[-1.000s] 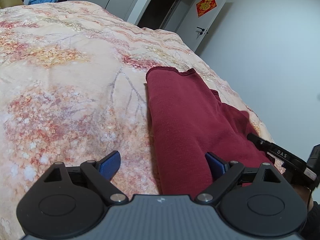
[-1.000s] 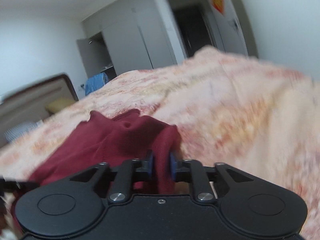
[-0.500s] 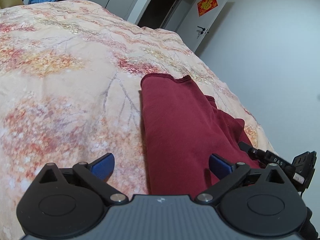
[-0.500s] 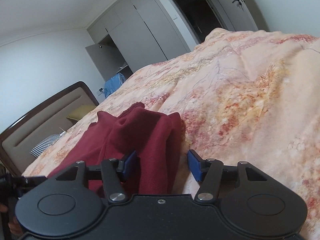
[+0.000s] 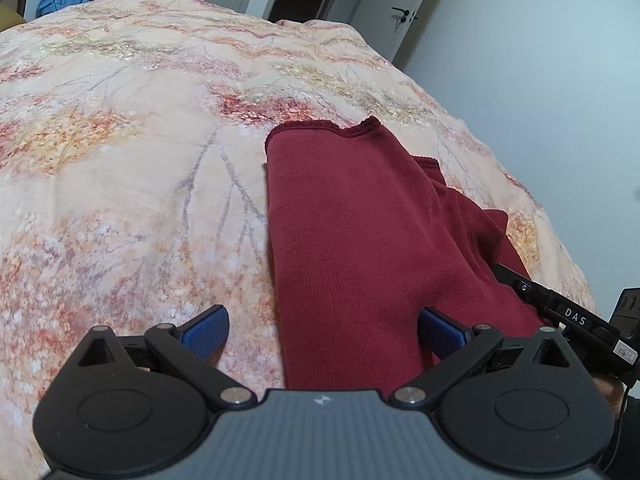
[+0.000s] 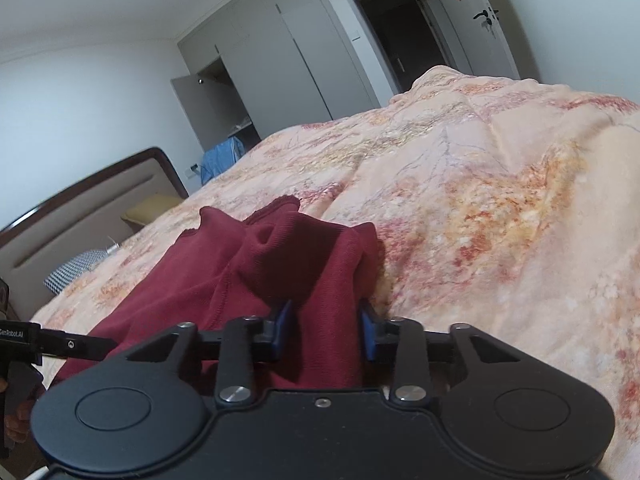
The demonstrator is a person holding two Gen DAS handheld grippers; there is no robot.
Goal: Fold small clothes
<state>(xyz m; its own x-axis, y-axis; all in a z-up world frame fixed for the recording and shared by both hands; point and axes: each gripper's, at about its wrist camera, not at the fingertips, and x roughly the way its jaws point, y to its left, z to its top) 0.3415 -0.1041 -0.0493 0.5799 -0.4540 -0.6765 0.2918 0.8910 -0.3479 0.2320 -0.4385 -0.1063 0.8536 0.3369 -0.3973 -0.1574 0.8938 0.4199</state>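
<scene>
A: Garment first: dark red knit, folded lengthwise into a long strip on the bed, running from about six o'clock up towards twelve in the left wrist view, hemmed edge at the far end.

B: And the left hand-held gripper?

A: Spread wide. One blue pad sits over the flowered bedspread at about seven o'clock; the other lies over the red cloth at about five. Neither pad presses on anything.

B: The right hand-held gripper?

A: Its jaws have just been closing, with a raised fold of the garment between them. The cloth fills the gap, and both pads look pressed against it.

B: Anything else nearby?

A: From the right wrist view, a headboard at nine o'clock with a yellow pillow beside it, blue cloth by the wardrobe at eleven, and an open doorway at one.
</scene>
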